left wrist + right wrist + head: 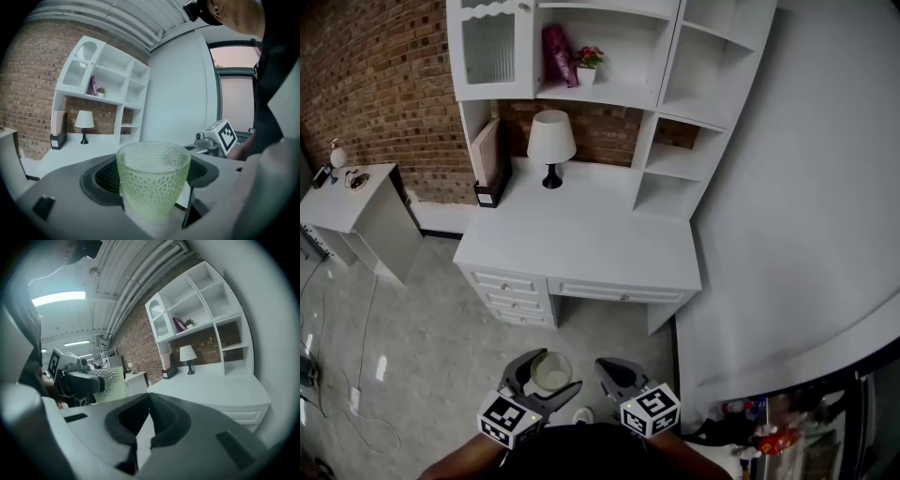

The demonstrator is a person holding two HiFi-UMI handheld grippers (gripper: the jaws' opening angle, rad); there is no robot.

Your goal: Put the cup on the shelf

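A pale green dimpled glass cup (551, 370) stands upright between the jaws of my left gripper (546, 374), which is shut on it low in the head view. In the left gripper view the cup (152, 180) fills the space between the dark pads. Beside it my right gripper (617, 373) is shut with nothing in it; its pads meet in the right gripper view (149, 405), where the cup (111, 383) shows at the left. Both grippers hang over the floor, in front of the white desk (581, 239) with its white shelf unit (675, 161).
On the desk stand a white lamp (551, 145) and a file holder (490, 159). A pink book (558, 54) and a small flower pot (588, 64) occupy one upper shelf. A white side table (356, 202) is at left, a white wall (797, 187) at right.
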